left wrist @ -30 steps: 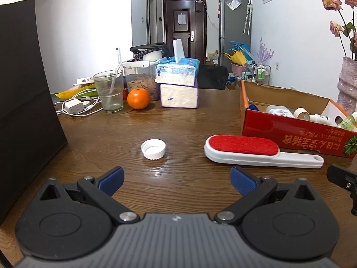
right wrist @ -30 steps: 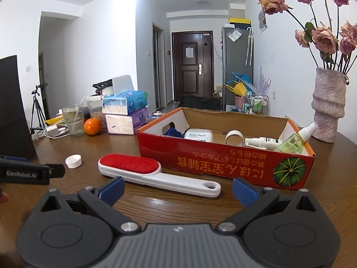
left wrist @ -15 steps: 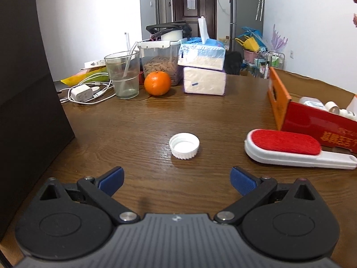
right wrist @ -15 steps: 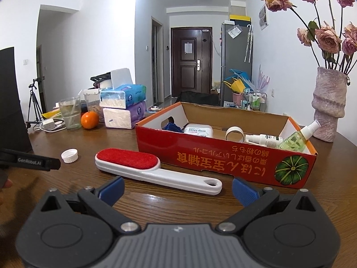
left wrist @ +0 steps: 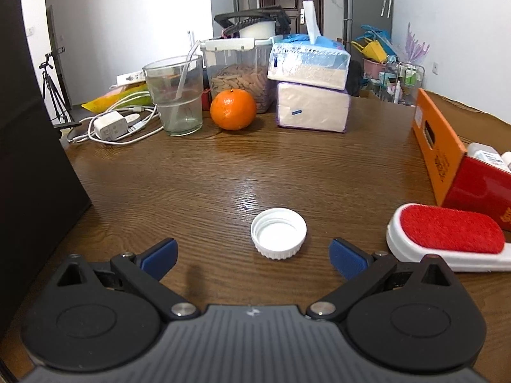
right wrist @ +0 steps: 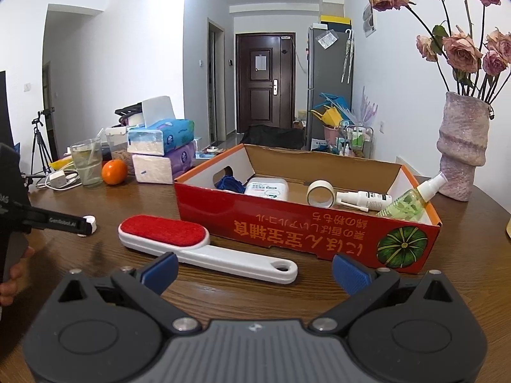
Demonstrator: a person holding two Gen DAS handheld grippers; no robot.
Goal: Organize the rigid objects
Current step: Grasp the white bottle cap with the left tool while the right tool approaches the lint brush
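A white bottle cap [left wrist: 278, 233] lies open side up on the wooden table, just ahead of my left gripper [left wrist: 252, 253], which is open and empty. In the right wrist view the cap [right wrist: 89, 221] is half hidden behind the left gripper's finger. A white lint brush with a red pad [right wrist: 204, 249] [left wrist: 447, 236] lies in front of a red cardboard box [right wrist: 306, 226] [left wrist: 447, 159]. The box holds a tape roll [right wrist: 320, 193], spray bottles and a wipes pack. My right gripper [right wrist: 254, 268] is open and empty, just short of the brush handle.
At the table's back left stand a glass with a straw [left wrist: 174, 95], an orange [left wrist: 233, 108], a food container [left wrist: 239, 73], stacked tissue packs [left wrist: 311, 89] and a charger with cables [left wrist: 108, 126]. A dark panel [left wrist: 28, 159] stands at the left. A flower vase [right wrist: 463, 150] stands at the right.
My left gripper has moved forward and lower towards the cap, which now sits close between its open fingers. The right gripper has barely moved.
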